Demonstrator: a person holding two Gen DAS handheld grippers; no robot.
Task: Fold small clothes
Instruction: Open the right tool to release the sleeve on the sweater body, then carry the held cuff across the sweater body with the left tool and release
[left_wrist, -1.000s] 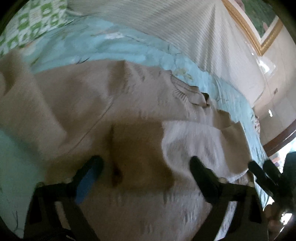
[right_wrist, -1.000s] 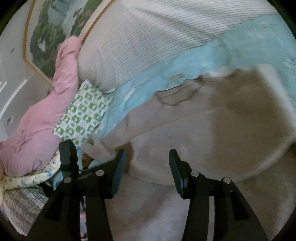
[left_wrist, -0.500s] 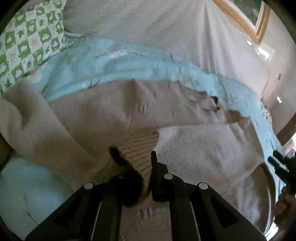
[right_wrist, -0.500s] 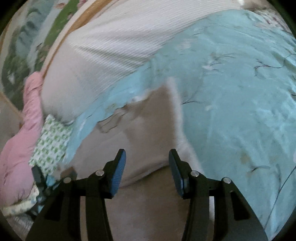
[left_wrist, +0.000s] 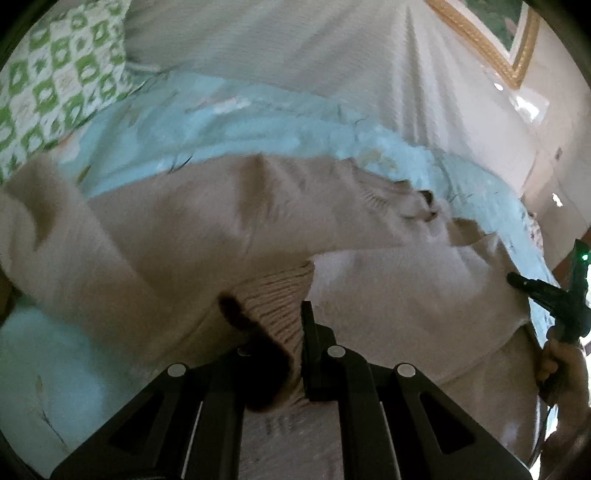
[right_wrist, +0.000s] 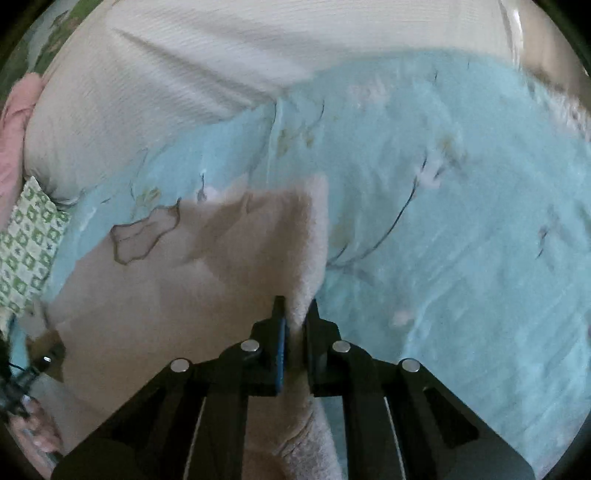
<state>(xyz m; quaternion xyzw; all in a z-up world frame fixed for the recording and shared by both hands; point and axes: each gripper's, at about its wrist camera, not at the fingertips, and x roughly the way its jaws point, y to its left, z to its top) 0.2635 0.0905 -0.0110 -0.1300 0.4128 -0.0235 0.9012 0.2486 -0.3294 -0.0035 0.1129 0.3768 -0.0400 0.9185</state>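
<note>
Left gripper (left_wrist: 280, 325): jaws pressed together on the ribbed cuff (left_wrist: 280, 299) of a beige sweater (left_wrist: 192, 221), pinching the cuff so that it stands up between the two black fingers; the dark opening of the sleeve shows just left of the pinch. Right gripper (right_wrist: 293, 317): jaws have just been closing and now pinch the side edge of the same sweater, a strip of fuzzy knit running up between the fingers; the blue pad lining the left finger (right_wrist: 281, 343) is visible. In the left wrist view the right gripper appears at the far right edge, held in a hand (left_wrist: 565, 369), with its tip at the border of the knit.

The sweater lies spread flat on a light blue bedsheet (right_wrist: 461, 240) printed with thin branches and pale flowers. Its ribbed neckline (left_wrist: 391, 195) points toward the far side of the bed, and a sleeve (left_wrist: 48, 229) extends to the left in the left wrist view. A white ribbed cover (left_wrist: 314, 55) rises behind the sheet. A green-and-white checked pillow (left_wrist: 62, 74) rests at the upper left of the left wrist view and appears again at the left edge of the right wrist view, where pink bedding (right_wrist: 14, 122) lies above it. A gold picture frame (left_wrist: 491, 48) hangs on the wall at the upper right.
</note>
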